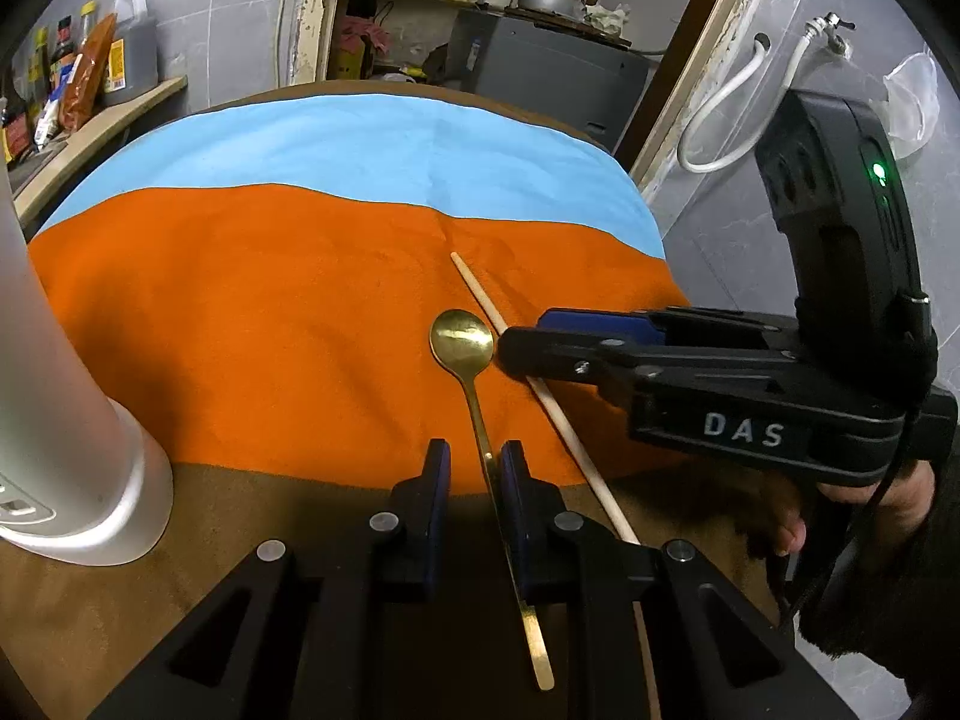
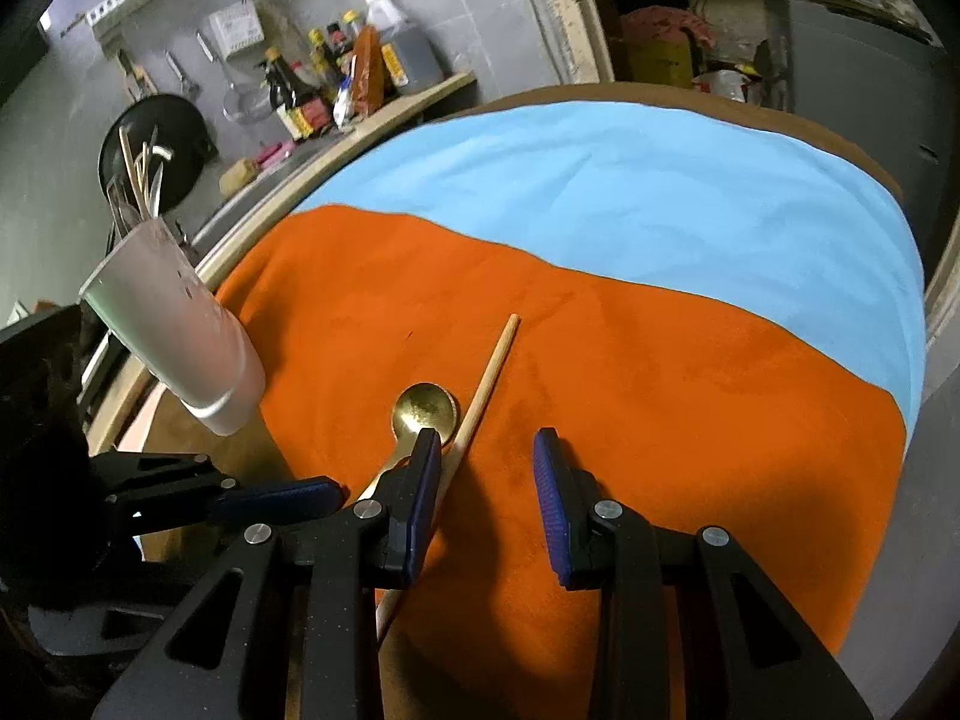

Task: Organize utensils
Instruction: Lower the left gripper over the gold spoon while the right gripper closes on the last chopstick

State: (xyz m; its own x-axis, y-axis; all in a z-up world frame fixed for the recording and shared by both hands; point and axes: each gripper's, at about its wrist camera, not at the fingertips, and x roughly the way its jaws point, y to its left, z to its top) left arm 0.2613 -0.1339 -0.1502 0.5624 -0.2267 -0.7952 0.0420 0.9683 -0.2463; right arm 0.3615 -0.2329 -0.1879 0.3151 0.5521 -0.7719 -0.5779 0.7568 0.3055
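A gold spoon [image 1: 462,339] lies on the orange cloth [image 1: 240,330] with its bowl pointing away. Its thin handle runs back between the fingers of my left gripper [image 1: 475,468], close against the right pad; a gap shows on the other side, so the jaws stand open. A wooden chopstick [image 1: 480,294] lies slantwise just right of the spoon. My right gripper [image 2: 486,468] is open and straddles the chopstick [image 2: 495,360], which lies beside its left finger; the spoon bowl [image 2: 423,408] sits just beyond that finger. A tall pale utensil cup [image 2: 174,330] stands at the left.
The cup [image 1: 60,390] holds several sticks and utensils [image 2: 135,180]. A blue cloth [image 1: 360,144] covers the far half of the brown table [image 1: 120,588]. Bottles [image 2: 342,72] crowd a shelf at the back left. A hand [image 1: 870,498] holds the right gripper [image 1: 525,333].
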